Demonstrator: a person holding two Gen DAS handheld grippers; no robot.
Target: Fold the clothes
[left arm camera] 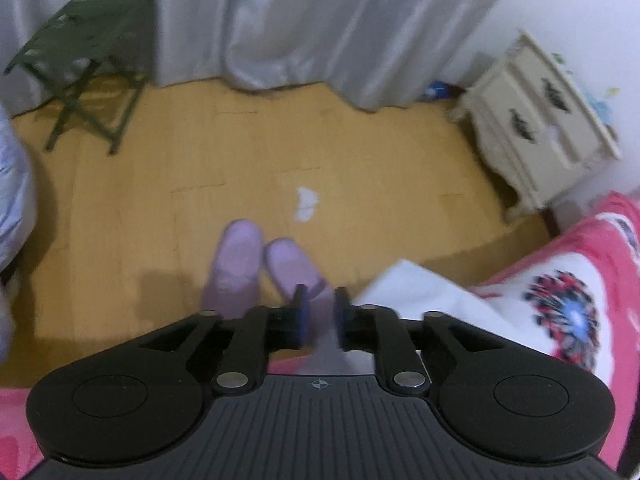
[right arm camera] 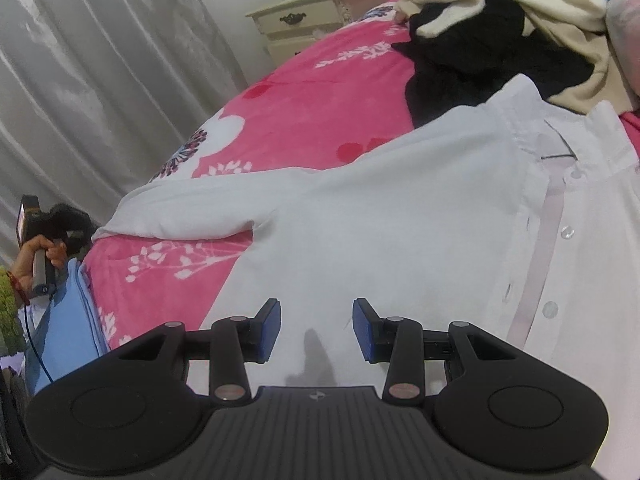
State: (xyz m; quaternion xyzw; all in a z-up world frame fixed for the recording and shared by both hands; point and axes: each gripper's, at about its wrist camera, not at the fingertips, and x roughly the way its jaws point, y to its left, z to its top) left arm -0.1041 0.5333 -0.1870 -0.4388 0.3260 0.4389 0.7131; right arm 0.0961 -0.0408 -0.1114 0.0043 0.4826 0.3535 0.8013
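A white button-up shirt (right arm camera: 400,220) lies spread on the pink floral blanket (right arm camera: 312,92), collar at the upper right. Its long sleeve (right arm camera: 180,216) reaches left to the bed's edge. My right gripper (right arm camera: 316,328) hovers open over the shirt's lower body, nothing between its blue pads. In the left wrist view my left gripper (left arm camera: 320,312) points down past the bed edge toward the floor. Its jaws stand a narrow gap apart with no cloth between them. The white sleeve end (left arm camera: 416,288) lies just right of its fingers.
A pile of black and cream clothes (right arm camera: 500,32) sits at the bed's far side. A cream nightstand (left arm camera: 536,120) stands by the bed, and a green folding stool (left arm camera: 84,64) by the grey curtain (left arm camera: 300,20). Lilac slippers (left arm camera: 256,264) rest on the wooden floor.
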